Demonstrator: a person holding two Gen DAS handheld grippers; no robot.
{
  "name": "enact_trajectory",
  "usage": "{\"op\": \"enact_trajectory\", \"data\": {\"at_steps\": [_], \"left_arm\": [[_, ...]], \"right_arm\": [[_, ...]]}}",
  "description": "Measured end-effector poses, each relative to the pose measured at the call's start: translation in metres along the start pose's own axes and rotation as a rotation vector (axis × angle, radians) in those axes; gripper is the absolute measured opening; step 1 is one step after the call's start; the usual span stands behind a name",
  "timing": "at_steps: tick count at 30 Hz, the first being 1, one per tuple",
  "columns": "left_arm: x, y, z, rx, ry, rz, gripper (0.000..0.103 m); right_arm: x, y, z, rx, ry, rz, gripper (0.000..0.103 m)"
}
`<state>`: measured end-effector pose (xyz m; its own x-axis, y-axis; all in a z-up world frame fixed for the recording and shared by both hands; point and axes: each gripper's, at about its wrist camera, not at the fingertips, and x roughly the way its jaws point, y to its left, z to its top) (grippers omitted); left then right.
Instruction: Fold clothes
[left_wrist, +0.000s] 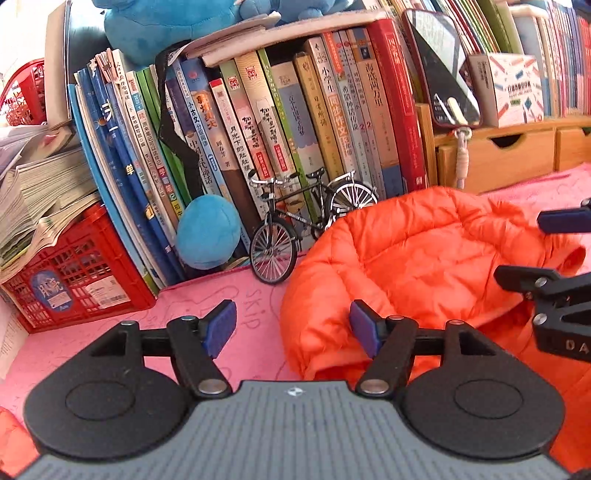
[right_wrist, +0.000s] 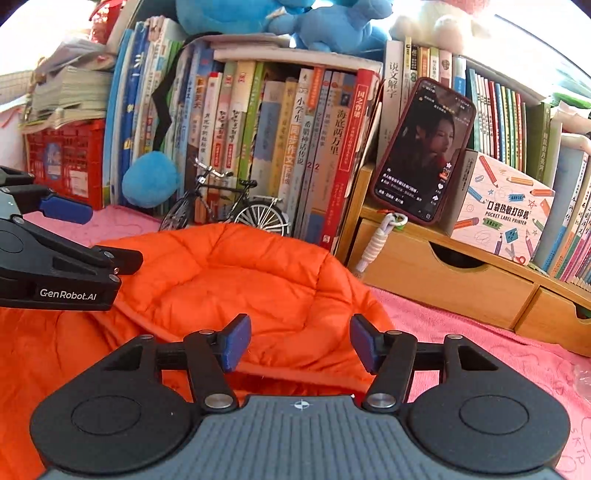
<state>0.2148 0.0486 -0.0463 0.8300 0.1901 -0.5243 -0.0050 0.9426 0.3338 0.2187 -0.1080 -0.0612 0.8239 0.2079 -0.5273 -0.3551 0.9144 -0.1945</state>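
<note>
An orange quilted puffer jacket (left_wrist: 424, 251) (right_wrist: 240, 273) lies bunched on a pink cloth (left_wrist: 207, 295) in front of a row of books. My left gripper (left_wrist: 292, 326) is open at the jacket's left edge: its right pad (left_wrist: 364, 330) is over the orange fabric and its left pad is over bare pink cloth. My right gripper (right_wrist: 300, 343) is open just above the middle of the jacket, with nothing pinched between its pads. Each gripper also shows in the other's view, the right gripper (left_wrist: 543, 249) at the right edge and the left gripper (right_wrist: 94, 234) at the left edge.
A model bicycle (left_wrist: 310, 225) and a blue plush ball (left_wrist: 208, 236) stand against the books (left_wrist: 258, 129) just behind the jacket. A red crate (left_wrist: 74, 280) sits at the left. A wooden drawer unit (right_wrist: 461, 280) bearing a phone (right_wrist: 424, 151) and a printer box (right_wrist: 502, 210) is at the right.
</note>
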Motion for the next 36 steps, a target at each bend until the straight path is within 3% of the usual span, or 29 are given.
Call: {"op": "enact_trajectory", "data": {"at_steps": [3,8,13,25,31,36], "left_arm": [[0.011,-0.005,-0.017,0.025,0.009,0.008,0.080],[0.020,0.005,-0.021,-0.054,0.037,-0.021,0.088],[0.025,0.012,-0.021,-0.092,0.052,-0.038,0.092],[0.022,0.010,-0.020,-0.096,0.056,-0.024,0.096],[0.025,0.017,-0.021,-0.139,0.070,-0.059,0.097],[0.025,0.018,-0.020,-0.148,0.074,-0.060,0.098]], "right_arm": [[0.005,0.004,-0.009,0.006,0.054,-0.019,0.062],[0.015,-0.006,-0.017,0.097,0.110,0.002,0.072],[0.018,-0.014,-0.019,0.149,0.127,0.017,0.076],[-0.024,-0.016,0.001,0.162,-0.005,0.031,0.076],[0.004,-0.011,0.028,0.268,0.006,0.032,0.076],[0.041,-0.006,0.027,0.265,0.098,-0.057,0.077]]}}
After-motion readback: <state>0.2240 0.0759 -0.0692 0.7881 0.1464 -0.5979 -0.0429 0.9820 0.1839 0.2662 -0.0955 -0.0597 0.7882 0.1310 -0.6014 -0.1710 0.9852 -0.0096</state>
